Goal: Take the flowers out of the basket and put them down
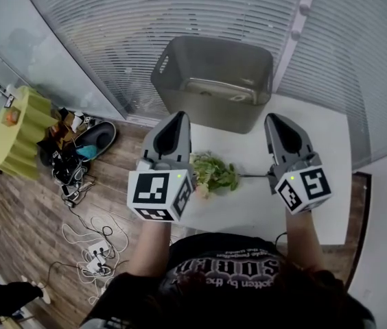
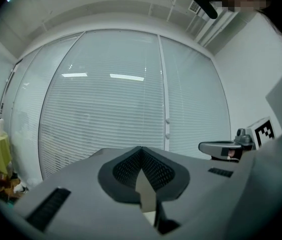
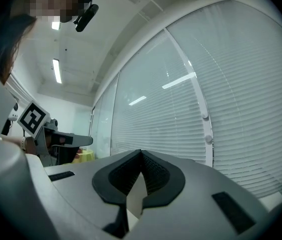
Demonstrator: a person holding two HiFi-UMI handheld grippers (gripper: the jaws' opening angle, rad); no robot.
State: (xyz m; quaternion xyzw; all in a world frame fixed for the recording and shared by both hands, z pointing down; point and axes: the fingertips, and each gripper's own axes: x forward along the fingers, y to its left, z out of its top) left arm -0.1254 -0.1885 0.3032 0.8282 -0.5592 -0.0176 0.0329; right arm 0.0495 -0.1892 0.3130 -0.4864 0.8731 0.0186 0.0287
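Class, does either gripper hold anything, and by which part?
Nothing is held. The left gripper and right gripper are both shut and empty; the flowers lie on the table between them.

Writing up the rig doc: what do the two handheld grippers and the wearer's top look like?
Matte grey wedge-shaped shells on the left gripper and right gripper, tapering to a point, with dark ribbed pads inside. Each carries a white cube with black square markers and a small green light. Worn: black printed T-shirt.
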